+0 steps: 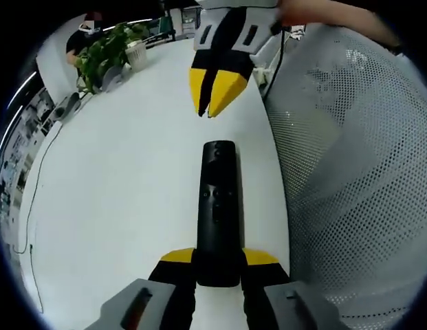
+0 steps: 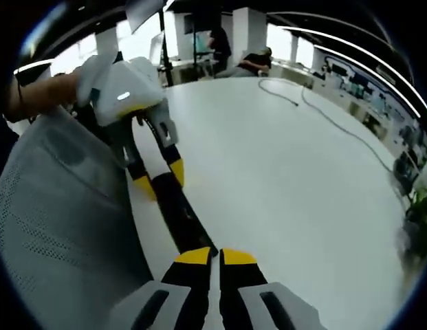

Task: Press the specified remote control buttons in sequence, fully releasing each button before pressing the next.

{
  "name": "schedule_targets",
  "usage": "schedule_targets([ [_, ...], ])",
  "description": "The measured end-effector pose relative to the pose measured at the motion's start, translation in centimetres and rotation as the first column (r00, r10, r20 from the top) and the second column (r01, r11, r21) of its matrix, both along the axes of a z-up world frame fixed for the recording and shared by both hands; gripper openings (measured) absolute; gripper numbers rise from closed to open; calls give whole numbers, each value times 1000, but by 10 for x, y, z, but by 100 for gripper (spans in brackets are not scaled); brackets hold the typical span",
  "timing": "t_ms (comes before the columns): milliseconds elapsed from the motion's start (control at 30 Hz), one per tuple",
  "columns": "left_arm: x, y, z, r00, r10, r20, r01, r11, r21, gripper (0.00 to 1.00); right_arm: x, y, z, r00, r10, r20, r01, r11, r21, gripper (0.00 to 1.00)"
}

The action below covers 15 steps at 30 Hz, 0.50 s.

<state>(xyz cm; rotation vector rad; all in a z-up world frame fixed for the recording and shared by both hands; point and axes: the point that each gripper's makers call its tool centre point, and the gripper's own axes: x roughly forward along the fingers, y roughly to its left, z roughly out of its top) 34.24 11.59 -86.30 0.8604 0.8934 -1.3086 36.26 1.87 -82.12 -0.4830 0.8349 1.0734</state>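
Bright, even light washes the white table, nearly overexposed. Ceiling light strips streak the right gripper view's upper right. Fisheye bending curves edges; the hand at upper left blurs.

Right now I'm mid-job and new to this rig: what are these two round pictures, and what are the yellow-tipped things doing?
Each picture comes from a fisheye camera riding on a hand-held gripper, looking along its own jaws. In the left gripper view, the left gripper clamps the near end of a black remote control that points out over the white table. The right gripper hangs beyond the remote's far end, tips together, apparently off the buttons. The right gripper view shows the same scene from the other end: its own closed tips above the remote, the left gripper opposite. A grey mesh chair back stands beside the table; a potted plant sits far off.
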Motion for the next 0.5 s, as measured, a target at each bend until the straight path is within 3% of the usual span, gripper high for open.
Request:
schedule_targets([
  [133,-1,0,0,999,-32,6,31,999,23,24,-7,1,-9,999,32,-23,-33,999,-34,0],
  [500,-1,1,0,1000,-24,4,24,1000,1,24,-16,9,-22,993,108,-50,-112,990,-86,0],
])
